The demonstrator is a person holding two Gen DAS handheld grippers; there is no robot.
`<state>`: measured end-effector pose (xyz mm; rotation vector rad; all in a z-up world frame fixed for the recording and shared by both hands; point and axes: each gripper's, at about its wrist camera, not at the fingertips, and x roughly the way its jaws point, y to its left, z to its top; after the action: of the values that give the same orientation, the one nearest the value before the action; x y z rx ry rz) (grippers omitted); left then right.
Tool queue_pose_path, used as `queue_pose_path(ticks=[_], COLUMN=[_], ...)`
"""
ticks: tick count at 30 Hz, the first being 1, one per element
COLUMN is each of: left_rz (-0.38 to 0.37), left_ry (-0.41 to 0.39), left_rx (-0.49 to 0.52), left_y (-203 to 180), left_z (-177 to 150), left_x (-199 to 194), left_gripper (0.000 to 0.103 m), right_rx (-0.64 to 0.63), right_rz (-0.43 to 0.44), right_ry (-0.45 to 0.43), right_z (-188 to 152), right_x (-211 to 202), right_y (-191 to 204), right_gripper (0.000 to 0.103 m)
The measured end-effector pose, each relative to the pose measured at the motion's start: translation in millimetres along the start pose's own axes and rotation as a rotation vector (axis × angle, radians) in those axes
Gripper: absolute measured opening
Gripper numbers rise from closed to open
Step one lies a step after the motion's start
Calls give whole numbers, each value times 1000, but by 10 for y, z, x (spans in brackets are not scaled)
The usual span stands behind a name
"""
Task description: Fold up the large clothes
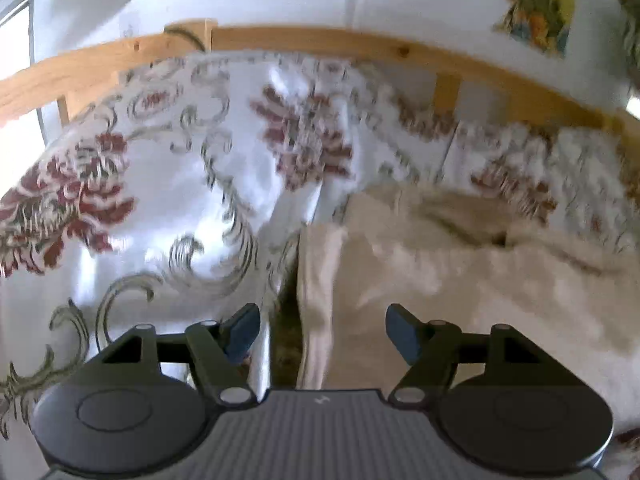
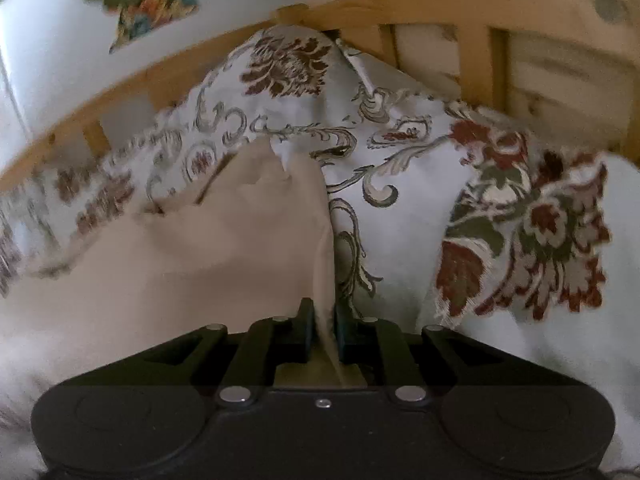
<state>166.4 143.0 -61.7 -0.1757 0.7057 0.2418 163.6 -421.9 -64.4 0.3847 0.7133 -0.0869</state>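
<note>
A cream-coloured garment lies on a bed covered by a white cloth with red flowers. In the left wrist view its left edge runs down between the fingers of my left gripper, whose jaws stand wide apart and touch no cloth. In the right wrist view the same cream garment spreads to the left, and its right edge rises in a fold straight into my right gripper. That gripper's jaws are nearly together, pinching the edge of the fabric.
The flowered bedcover fills the bed around the garment and bunches up at the back. A wooden bed rail runs along the far side, with a white wall and a coloured print behind it.
</note>
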Motion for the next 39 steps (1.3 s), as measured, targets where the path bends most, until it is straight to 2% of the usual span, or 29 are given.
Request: queue_pose_path(ticks=[2, 3, 4, 5, 6, 7, 9, 11, 12, 13, 15, 17, 19, 20, 22, 23, 24, 26, 28, 30, 32, 34, 36, 39], left_rz=[-2, -9, -13, -7, 6, 10, 11, 21, 26, 28, 13, -17, -7, -15, -57, -80, -115, -221, -306, -312, -295, -276, -269, -311], left_ry=[31, 38, 46, 57, 63, 57, 27, 18, 29, 40, 34, 25, -3, -24, -91, -136, -176, -209, -187, -179, -214, -246, -230, -178], left_rx=[-34, -48, -55, -51, -43, -37, -25, 8, 17, 14, -42, -100, -90, -70, -15, 13, 37, 83, 125, 163, 198, 213, 203, 123], left_y=[25, 40, 50, 51, 55, 56, 33, -31, -60, -73, -38, 37, 34, -2, -130, -227, -334, -565, -866, -1167, -1369, -1473, -1505, -1407], left_z=[-25, -48, -58, -64, -71, -71, -52, -47, -46, -40, -27, -29, -30, -24, -4, 4, 11, 24, 49, 68, 80, 109, 113, 66], left_x=[71, 86, 113, 139, 160, 163, 155, 208, 263, 308, 308, 239, 127, 54, -90, -161, -214, -233, -122, 39, 164, 318, 474, 721], left_gripper=[67, 59, 41, 30, 16, 12, 9, 9, 9, 9, 9, 16, 21, 31, 73, 81, 88, 90, 90, 90, 90, 90, 89, 89], right_rx=[65, 68, 61, 51, 41, 23, -29, -67, -53, -36, -55, -73, -109, -145, -235, -290, -336, -453, -547, -608, -641, -657, -676, -659], right_rz=[48, 58, 60, 58, 56, 36, -9, -55, -60, -59, -79, -88, -106, -116, -124, -124, -125, -97, -45, -2, 21, 35, 3, -39], right_ry=[-29, -38, -40, -30, -10, 2, 3, 6, 45, 73, 73, 33, -24, -67, -156, -200, -238, -296, -319, -338, -354, -370, -353, -295], right_z=[27, 40, 44, 39, 32, 13, -4, -18, -31, -55, -78, -74, -60, -57, -58, -75, -93, -179, -229, -246, -218, -160, -89, -93], right_x=[-3, 3, 15, 31, 40, 19, -77, -92, -25, 26, 25, -56, -144, -192, -256, -270, -270, -233, -147, -48, 98, 289, 507, 788], right_y=[-56, -49, -32, -16, -3, 8, 22, 1, -27, -36, 13, 55, 102, 159, 323, 433, 532, 775, 1027, 1265, 1507, 1705, 1838, 1821], right_gripper=[29, 29, 29, 24, 10, 8, 2, 2, 2, 2, 2, 6, 17, 22, 30, 44, 63, 81, 82, 86, 93, 95, 96, 96])
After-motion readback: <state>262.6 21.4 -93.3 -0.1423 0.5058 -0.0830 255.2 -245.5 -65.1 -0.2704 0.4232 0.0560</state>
